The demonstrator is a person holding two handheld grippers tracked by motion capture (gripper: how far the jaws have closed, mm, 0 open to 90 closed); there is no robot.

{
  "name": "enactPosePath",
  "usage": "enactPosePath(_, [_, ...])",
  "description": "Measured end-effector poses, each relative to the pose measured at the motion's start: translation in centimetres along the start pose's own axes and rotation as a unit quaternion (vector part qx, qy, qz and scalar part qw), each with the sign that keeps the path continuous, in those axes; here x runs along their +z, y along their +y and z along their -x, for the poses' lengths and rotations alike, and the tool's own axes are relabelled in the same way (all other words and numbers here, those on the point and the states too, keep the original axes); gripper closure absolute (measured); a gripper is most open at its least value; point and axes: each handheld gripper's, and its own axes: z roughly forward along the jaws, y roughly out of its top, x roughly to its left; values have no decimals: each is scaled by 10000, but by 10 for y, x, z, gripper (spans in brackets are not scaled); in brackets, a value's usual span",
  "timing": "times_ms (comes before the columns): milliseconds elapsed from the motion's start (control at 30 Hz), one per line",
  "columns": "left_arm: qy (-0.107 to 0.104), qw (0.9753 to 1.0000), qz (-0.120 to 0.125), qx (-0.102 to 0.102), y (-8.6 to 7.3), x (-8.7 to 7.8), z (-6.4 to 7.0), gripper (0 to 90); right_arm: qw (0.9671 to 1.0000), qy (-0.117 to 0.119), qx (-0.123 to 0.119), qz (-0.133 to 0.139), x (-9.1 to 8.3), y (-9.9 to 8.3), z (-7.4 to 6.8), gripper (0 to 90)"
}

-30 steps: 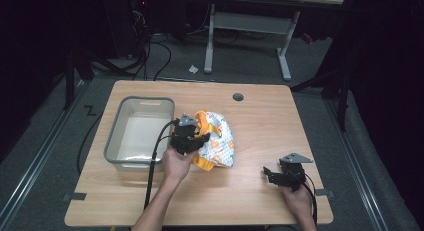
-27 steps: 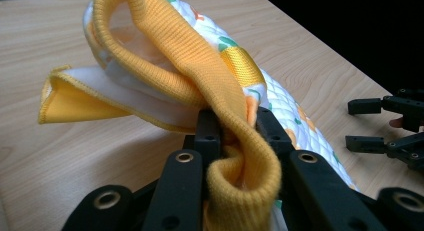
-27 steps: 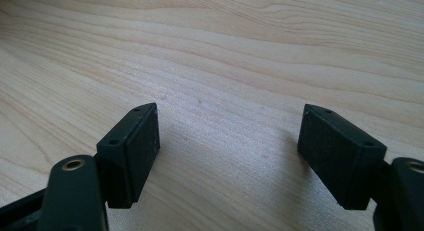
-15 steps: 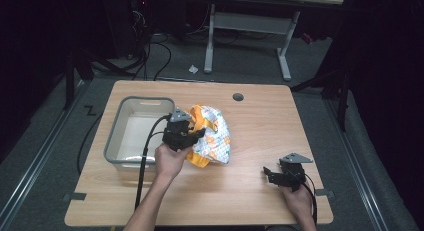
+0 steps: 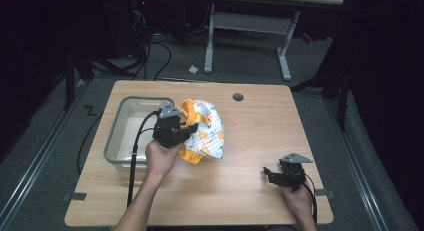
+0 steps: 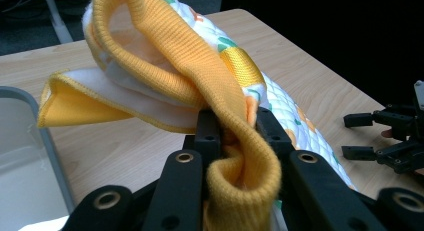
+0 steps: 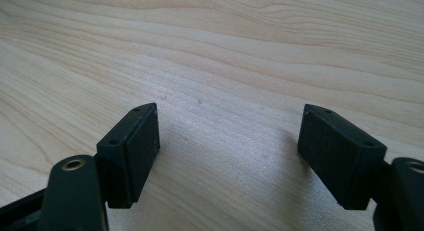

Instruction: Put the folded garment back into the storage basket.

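A small garment (image 5: 205, 131), white with an orange print and yellow ribbed trim, hangs lifted above the wooden table (image 5: 250, 121) just right of a grey bin (image 5: 116, 136). My left gripper (image 5: 177, 131) is shut on its yellow ribbed edge (image 6: 235, 136), which bunches between the two jaws in the left gripper view (image 6: 232, 128). The rest of the garment drapes away toward the table. My right gripper (image 5: 272, 175) rests near the table's front right, open, with bare wood between its jaws (image 7: 227, 131). It also appears at the right edge of the left gripper view (image 6: 385, 141).
The grey bin (image 6: 30, 156) sits at the table's left, its pale inside showing. A round cable hole (image 5: 238, 97) lies at the back of the table. Behind the table stand desk legs (image 5: 285, 56) and floor cables (image 5: 150, 51). Black cables trail from both grippers.
My left gripper has carried the garment up and to the left, closer to the bin's right wall. The right gripper has stayed still.
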Motion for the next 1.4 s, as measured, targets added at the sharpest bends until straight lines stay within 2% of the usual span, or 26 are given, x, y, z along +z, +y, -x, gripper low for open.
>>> enactPosePath(100, [0, 10000, 30, -37, 1, -4, -4, 766, 10000, -1, -2, 2, 0, 0, 0, 251])
enactPosePath(400, [149, 9998, 143, 52, 6, -21, -12, 765, 10000, 0, 0, 2, 0, 0, 0, 251])
enactPosePath(833, [370, 9992, 137, 77, 4, -38, -28, 765, 10000, 0, 0, 2, 0, 0, 0, 251])
enactPosePath(1033, [494, 9987, 70, 43, 3, -45, -37, 765, 10000, 0, -3, 2, 0, 0, 0, 251])
enactPosePath(1233, [546, 9984, 112, -55, 4, -53, -46, 765, 10000, -1, 7, -5, 0, 0, 0, 251])
enactPosePath(1400, [599, 9981, 90, -60, 4, -59, -52, 764, 10000, -1, 8, -5, 0, 0, 0, 252])
